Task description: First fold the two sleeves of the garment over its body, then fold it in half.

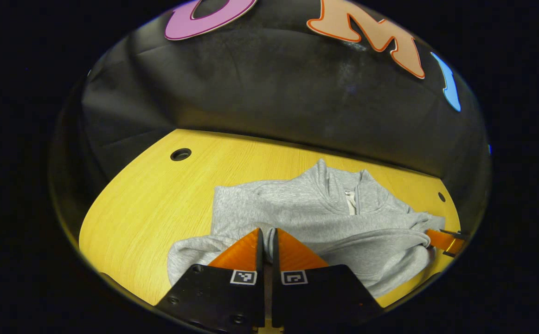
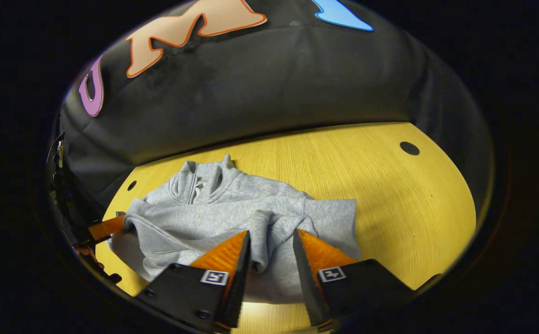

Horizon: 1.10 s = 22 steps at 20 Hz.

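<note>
Nearest the lens in the left gripper view, the left gripper (image 1: pixel 268 239) has its fingers drawn almost together over the near edge of the grey sweatshirt (image 1: pixel 325 218); whether any cloth is caught between them I cannot tell. The right gripper (image 2: pixel 272 241) stands with its jaws moderately apart, a bunched sleeve (image 2: pixel 262 232) rising into the gap but not pinched. Both sleeves look already laid across the body, so the hands seem placed for the fold in half. Soft, fleecy and thick, the sweatshirt has a short zip collar (image 2: pixel 195 178) and lies rumpled on the smooth yellow wood-grain table (image 2: pixel 390 199).
</note>
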Motion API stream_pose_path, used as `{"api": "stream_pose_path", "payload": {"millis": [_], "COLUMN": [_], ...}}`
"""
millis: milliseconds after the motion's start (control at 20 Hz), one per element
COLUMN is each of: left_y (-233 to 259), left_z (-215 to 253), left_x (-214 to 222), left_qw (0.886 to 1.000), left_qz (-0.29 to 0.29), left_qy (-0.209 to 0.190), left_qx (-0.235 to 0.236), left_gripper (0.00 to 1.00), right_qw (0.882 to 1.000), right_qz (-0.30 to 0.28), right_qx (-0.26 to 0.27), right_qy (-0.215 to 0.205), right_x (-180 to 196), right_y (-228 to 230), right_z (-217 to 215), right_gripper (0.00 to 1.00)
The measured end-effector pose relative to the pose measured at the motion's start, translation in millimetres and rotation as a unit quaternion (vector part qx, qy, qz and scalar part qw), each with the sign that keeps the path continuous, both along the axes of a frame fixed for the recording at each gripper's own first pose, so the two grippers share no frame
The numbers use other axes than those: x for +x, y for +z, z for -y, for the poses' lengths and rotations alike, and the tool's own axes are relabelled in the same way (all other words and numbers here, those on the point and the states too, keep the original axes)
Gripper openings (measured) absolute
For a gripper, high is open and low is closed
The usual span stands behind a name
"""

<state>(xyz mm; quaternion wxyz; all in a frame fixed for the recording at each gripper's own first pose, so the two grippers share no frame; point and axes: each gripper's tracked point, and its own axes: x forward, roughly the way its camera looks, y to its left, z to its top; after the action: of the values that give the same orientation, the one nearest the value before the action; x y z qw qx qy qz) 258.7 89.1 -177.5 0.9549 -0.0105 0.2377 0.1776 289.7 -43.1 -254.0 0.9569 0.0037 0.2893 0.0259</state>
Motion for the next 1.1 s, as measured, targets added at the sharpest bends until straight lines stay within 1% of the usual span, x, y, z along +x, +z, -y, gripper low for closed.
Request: {"api": "stream_pose_path", "payload": {"millis": [100, 150, 200, 250, 300, 350, 400, 450, 500, 600, 650, 750, 800, 850, 900, 950, 1050, 1100], "left_y": [5, 5, 11, 21, 31, 43, 55, 64, 73, 89, 94, 99, 101, 105, 103, 103, 100, 98], "left_z": [5, 13, 18, 19, 20, 22, 25, 29, 32, 39, 42, 52, 56, 60, 60, 58, 55, 57], "left_x": [-3, 1, 0, -5, -8, -14, -18, -24, -32, -50, -60, -87, -99, -110, -122, -137, -162, -173], "left_qw": [1.000, 1.000, 1.000, 1.000, 0.999, 0.999, 0.998, 0.998, 0.997, 0.996, 0.995, 0.994, 0.994, 0.993, 0.993, 0.994, 0.993, 0.993], "left_qz": [0.000, 0.004, 0.012, 0.020, 0.031, 0.041, 0.050, 0.060, 0.068, 0.083, 0.088, 0.084, 0.086, 0.090, 0.087, 0.082, 0.069, 0.064], "left_qy": [-0.010, -0.021, -0.023, -0.022, -0.025, -0.025, -0.028, -0.032, -0.037, -0.045, -0.051, -0.065, -0.069, -0.074, -0.077, -0.077, -0.079, -0.084], "left_qx": [0.000, -0.009, -0.013, -0.010, -0.005, 0.002, 0.006, 0.006, 0.002, 0.000, -0.002, -0.006, -0.007, -0.007, 0.001, 0.018, 0.045, 0.049], "left_gripper": [0.09, 0.16, 0.42, 0.68, 0.94, 0.96, 0.94, 0.95, 0.95, 0.95, 0.95, 0.95, 0.95, 0.95, 0.95, 0.95, 0.95, 0.95], "right_qw": [1.000, 1.000, 0.999, 0.999, 0.998, 0.997, 0.996, 0.994, 0.993, 0.991, 0.990, 0.987, 0.986, 0.984, 0.983, 0.983, 0.983, 0.983], "right_qz": [0.012, 0.023, 0.035, 0.048, 0.062, 0.076, 0.088, 0.100, 0.110, 0.128, 0.135, 0.153, 0.160, 0.167, 0.172, 0.173, 0.175, 0.175], "right_qx": [0.001, -0.002, -0.001, -0.003, -0.007, -0.014, -0.021, -0.024, -0.022, -0.014, -0.009, 0.001, -0.011, -0.030, -0.046, -0.053, -0.051, -0.051], "right_qy": [-0.008, -0.007, -0.005, -0.001, 0.008, 0.014, 0.019, 0.024, 0.028, 0.037, 0.039, 0.046, 0.048, 0.044, 0.041, 0.040, 0.028, 0.016], "right_x": [0, -2, 1, -2, -7, -13, -21, -30, -41, -66, -79, -108, -126, -138, -152, -168, -194, -205], "right_y": [12, 22, 26, 36, 48, 59, 70, 80, 88, 107, 116, 132, 139, 142, 147, 149, 152, 150], "right_z": [6, 8, 6, 5, 2, -1, -3, -7, -13, -24, -29, -39, -39, -35, -32, -33, -31, -26], "right_gripper": [0.75, 0.91, 0.99, 0.96, 0.96, 0.98, 0.96, 0.96, 0.99, 0.99, 0.96, 0.96, 0.96, 0.98, 0.99, 0.99, 0.99, 0.99]}}
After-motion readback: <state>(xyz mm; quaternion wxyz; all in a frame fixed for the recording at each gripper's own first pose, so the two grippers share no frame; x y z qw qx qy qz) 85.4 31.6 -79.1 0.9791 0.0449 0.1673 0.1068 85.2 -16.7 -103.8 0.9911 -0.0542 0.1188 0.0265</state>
